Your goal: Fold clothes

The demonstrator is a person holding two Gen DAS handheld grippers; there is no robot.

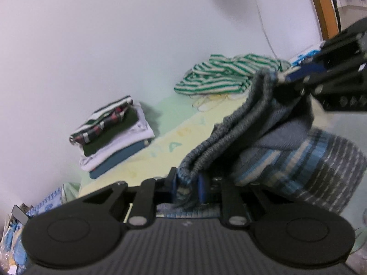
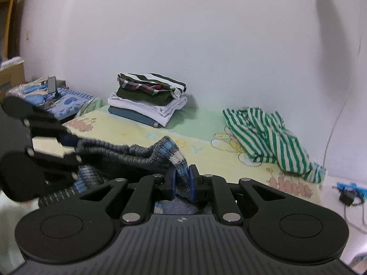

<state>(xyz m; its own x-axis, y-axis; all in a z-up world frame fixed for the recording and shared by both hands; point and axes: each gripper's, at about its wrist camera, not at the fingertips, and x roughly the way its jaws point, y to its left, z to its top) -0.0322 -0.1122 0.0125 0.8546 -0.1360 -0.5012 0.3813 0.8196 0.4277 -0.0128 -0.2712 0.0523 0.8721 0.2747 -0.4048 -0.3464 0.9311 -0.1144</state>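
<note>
Both grippers on sweater (image 1: 229, 135) hem

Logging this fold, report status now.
Left gripper and right gripper both shut on the knit sweater, lifted over the bed. Folded stack and striped shirt lie clear behind.

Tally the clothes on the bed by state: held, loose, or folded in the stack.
Held in both grippers: 1, the grey-blue knit sweater
Loose, unfolded: 1, the green-striped shirt
Folded in the stack: at least 5 layers; exact count unclear
Total: at least 7
</note>
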